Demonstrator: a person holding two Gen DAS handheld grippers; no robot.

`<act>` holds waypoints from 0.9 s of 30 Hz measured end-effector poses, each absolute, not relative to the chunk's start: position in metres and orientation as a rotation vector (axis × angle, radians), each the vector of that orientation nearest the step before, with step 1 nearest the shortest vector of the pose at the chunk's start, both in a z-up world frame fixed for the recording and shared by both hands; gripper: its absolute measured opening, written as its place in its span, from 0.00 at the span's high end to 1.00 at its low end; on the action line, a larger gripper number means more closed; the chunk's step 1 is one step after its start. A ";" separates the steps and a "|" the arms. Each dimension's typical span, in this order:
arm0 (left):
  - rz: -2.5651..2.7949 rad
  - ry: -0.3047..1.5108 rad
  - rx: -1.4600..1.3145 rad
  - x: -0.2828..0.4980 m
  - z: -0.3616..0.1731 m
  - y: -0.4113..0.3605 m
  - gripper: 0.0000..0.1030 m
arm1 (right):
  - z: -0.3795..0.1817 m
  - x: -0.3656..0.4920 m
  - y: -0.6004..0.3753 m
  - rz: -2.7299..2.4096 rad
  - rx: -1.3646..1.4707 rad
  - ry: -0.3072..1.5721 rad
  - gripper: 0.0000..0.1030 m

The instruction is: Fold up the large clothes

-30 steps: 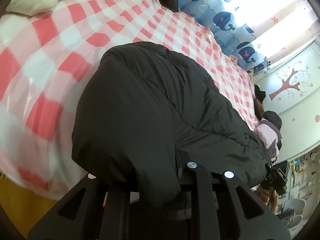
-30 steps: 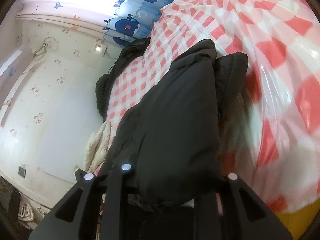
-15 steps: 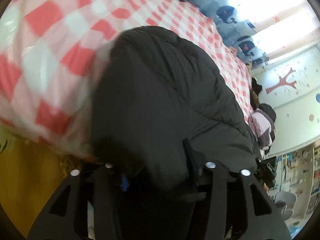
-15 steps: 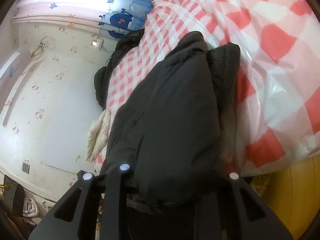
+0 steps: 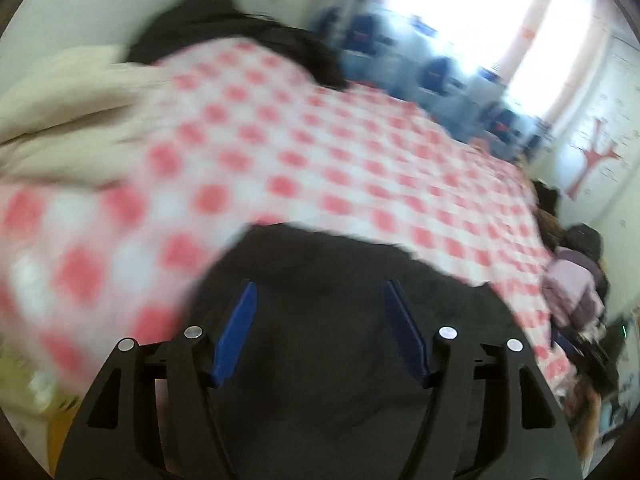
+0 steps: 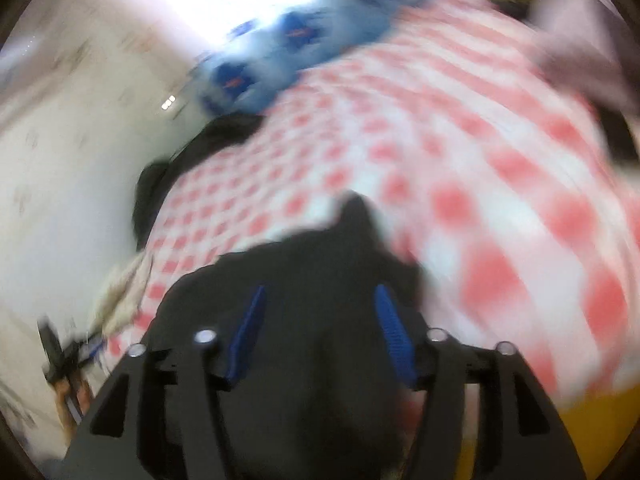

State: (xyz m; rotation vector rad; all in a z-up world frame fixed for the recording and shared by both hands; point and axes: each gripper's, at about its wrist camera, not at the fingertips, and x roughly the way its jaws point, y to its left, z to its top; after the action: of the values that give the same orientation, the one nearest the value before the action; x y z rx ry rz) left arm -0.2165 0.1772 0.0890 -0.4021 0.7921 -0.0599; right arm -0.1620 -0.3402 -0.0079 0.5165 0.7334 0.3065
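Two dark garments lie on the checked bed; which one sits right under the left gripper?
The black jacket at the bed's near edge, right below the opening left gripper. The other dark garment lies at the far end, beyond the cream bedding.

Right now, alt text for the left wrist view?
The left gripper, its blue-padded jaws opening with nothing pinched between them, hangs over a puffy black quilted jacket lying on a bed covered in a pink-and-white checked sheet. The frame is motion-blurred; a cream blanket lies far left, with bright blue-patterned curtains behind.

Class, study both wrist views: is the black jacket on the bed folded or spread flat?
Folded, as far as the blur shows. The jacket lies bunched in a compact mound on the checked bedcover, no sleeves spread out.
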 end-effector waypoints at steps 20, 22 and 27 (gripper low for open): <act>-0.027 0.963 -0.467 -0.127 -0.048 0.164 0.39 | -0.123 0.005 -0.287 0.212 0.281 1.073 0.18; -0.003 0.966 -0.432 -0.132 -0.041 0.161 0.39 | -0.139 0.005 -0.294 0.253 0.356 1.078 0.18; -0.008 0.899 -0.358 -0.193 -0.005 0.160 0.38 | -0.083 -0.043 -0.293 0.245 0.322 0.941 0.18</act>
State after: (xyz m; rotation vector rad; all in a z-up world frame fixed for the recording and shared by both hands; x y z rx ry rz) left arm -0.1929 0.1603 -0.0054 -0.3579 0.8994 -0.0084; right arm -0.0430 -0.2926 -0.0827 0.3219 0.9415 0.2445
